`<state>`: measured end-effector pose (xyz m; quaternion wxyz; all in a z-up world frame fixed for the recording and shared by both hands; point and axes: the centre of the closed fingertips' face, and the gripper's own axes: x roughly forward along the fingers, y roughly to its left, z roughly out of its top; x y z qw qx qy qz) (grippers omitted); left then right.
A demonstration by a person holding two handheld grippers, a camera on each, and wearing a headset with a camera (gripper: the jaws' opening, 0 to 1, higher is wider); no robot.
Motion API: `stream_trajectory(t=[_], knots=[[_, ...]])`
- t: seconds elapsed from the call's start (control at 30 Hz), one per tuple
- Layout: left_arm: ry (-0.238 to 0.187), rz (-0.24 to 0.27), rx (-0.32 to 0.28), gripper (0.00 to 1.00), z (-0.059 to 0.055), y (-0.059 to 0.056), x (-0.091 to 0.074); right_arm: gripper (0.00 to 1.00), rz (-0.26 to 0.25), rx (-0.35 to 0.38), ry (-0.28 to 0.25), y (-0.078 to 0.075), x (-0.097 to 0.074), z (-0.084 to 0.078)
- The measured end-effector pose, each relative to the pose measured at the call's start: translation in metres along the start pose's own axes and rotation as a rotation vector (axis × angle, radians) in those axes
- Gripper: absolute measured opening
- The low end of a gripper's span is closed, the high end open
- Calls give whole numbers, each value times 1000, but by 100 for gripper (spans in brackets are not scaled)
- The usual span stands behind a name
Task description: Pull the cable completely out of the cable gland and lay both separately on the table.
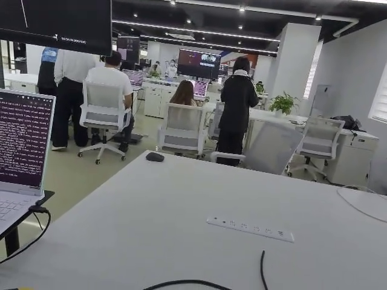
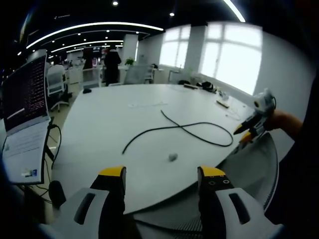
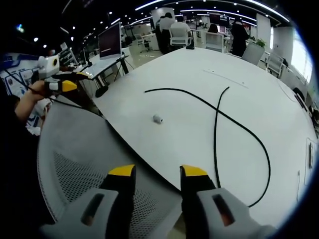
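Observation:
A long black cable (image 2: 184,128) lies in a loose crossing loop on the white table (image 2: 114,124). A small grey cable gland (image 2: 172,157) rests by itself near the table's front edge, apart from the cable. My left gripper (image 2: 162,174) is open and empty, held off the table over a mesh chair back. My right gripper (image 3: 157,172) is likewise open and empty, short of the gland (image 3: 158,119) and the cable (image 3: 217,114). Each gripper shows in the other's view: the right gripper (image 2: 242,135) and the left gripper (image 3: 75,80). Two cable ends (image 1: 263,269) reach into the head view's bottom edge.
A grey mesh chair back (image 3: 75,164) sits between the grippers and the table edge. A white power strip (image 1: 251,228) and a black mouse (image 1: 155,156) lie further out. An open laptop (image 1: 21,151) stands at the left. People and office chairs stand behind the table.

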<state>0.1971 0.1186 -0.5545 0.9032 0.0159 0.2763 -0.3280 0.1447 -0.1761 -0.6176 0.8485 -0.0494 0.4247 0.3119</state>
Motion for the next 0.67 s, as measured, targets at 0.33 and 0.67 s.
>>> stream_trajectory(t=[0.33, 0.67], knots=[[12, -26, 4, 56, 5, -5, 8, 36, -16, 17, -10, 3, -7, -7], [26, -62, 15, 55, 5, -14, 11, 36, -37, 34, -31, 3, -12, -7]])
